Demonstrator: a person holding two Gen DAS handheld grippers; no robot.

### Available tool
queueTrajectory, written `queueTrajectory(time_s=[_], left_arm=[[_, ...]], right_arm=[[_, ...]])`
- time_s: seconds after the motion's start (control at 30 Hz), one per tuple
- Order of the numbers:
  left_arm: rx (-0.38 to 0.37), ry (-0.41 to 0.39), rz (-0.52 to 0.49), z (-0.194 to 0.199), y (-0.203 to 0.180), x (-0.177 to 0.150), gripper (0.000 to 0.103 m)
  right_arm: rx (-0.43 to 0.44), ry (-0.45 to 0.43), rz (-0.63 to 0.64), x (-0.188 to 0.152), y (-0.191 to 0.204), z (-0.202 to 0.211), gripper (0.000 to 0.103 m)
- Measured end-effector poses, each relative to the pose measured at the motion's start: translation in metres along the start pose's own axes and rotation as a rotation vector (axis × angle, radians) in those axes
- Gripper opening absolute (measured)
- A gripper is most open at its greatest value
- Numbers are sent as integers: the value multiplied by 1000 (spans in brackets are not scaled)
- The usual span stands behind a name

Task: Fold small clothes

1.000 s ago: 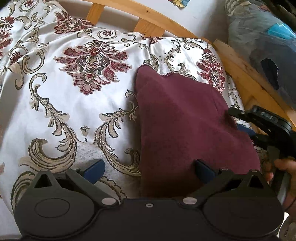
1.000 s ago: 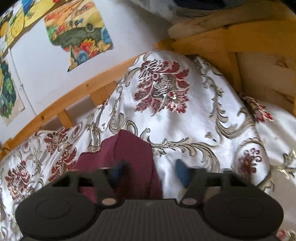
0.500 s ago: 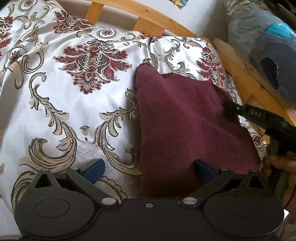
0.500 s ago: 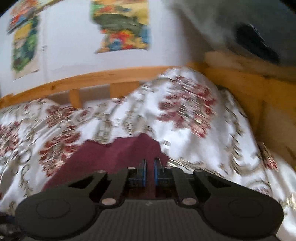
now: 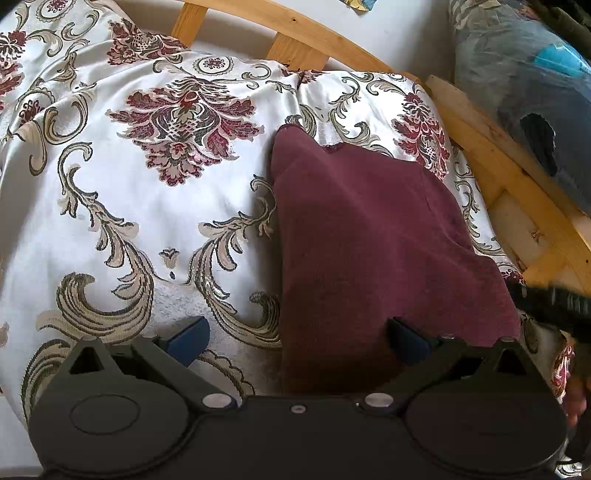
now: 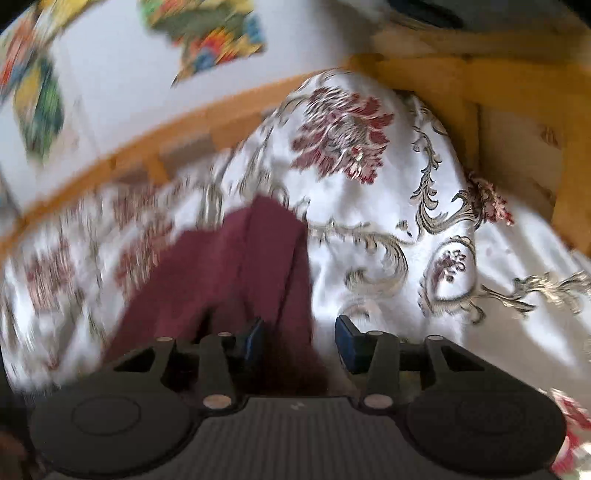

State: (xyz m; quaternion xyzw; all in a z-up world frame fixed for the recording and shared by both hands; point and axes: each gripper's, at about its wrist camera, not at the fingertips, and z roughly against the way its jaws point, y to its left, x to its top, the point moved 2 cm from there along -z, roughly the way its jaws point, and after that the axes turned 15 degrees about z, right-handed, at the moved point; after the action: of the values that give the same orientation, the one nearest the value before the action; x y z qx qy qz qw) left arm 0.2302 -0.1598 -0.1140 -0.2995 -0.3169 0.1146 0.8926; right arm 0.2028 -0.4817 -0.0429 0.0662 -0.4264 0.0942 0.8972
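**Bedspread, folded cloth, two grippers**

Floral bedspread [image 5: 155, 206], white satin with maroon medallions and beige scrolls, is covering the bed; a wooden bed frame [image 5: 332, 44] is running along the far and right edges, with colourful wall pictures [image 6: 214, 33] beyond. We are seeing the maroon cloth [image 5: 376, 243] lying flat on the spread's right half, near the frame. We are holding the left gripper [image 5: 299, 339] with jaws wide apart, its right finger over the cloth's near edge, its left over bare spread. Our right gripper [image 6: 301, 339] has just been opening; its jaws are standing apart, the cloth's right edge lying between them, unpinched.
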Motion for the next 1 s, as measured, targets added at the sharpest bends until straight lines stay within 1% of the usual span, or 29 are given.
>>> queueTrajectory(time_s=[0.07, 0.13, 0.17, 0.2, 0.3, 0.37, 0.4, 0.43, 0.53, 0.57, 0.67, 0.83, 0.9, 1.0], left_arm=[[-1, 4, 4, 0, 1, 0, 102], [1, 3, 4, 0, 1, 0, 102], [2, 4, 3, 0, 1, 0, 102], [3, 4, 4, 1, 1, 0, 102], [-5, 10, 10, 1, 3, 0, 102], [-10, 12, 7, 2, 3, 0, 102], [-11, 12, 5, 3, 3, -1, 102], [-13, 11, 3, 3, 3, -1, 102], [-9, 10, 0, 3, 1, -3, 102], [-10, 11, 2, 4, 1, -3, 102], [-16, 20, 7, 5, 0, -3, 102], [-33, 46, 2, 4, -2, -3, 102], [-42, 56, 1, 3, -3, -3, 102], [-43, 61, -7, 2, -3, -5, 102]], right_arm=[[10, -23, 53, 0, 12, 13, 49], [55, -65, 77, 2, 17, 24, 49], [72, -65, 91, 4, 20, 25, 50], [83, -47, 109, 4, 24, 22, 51], [89, 47, 137, 0, 31, 4, 51], [105, 85, 163, -2, 37, -2, 49], [103, 97, 179, -3, 40, -3, 41], [94, 111, 207, -4, 44, -3, 26], [51, 128, 280, -5, 54, 0, 8], [30, 127, 305, -5, 58, 2, 8], [-77, 138, 384, -6, 68, 8, 7], [-175, 126, 421, -6, 74, 22, 7], [-201, 136, 440, -7, 77, 23, 7], [-209, 184, 481, -10, 83, 15, 7]])
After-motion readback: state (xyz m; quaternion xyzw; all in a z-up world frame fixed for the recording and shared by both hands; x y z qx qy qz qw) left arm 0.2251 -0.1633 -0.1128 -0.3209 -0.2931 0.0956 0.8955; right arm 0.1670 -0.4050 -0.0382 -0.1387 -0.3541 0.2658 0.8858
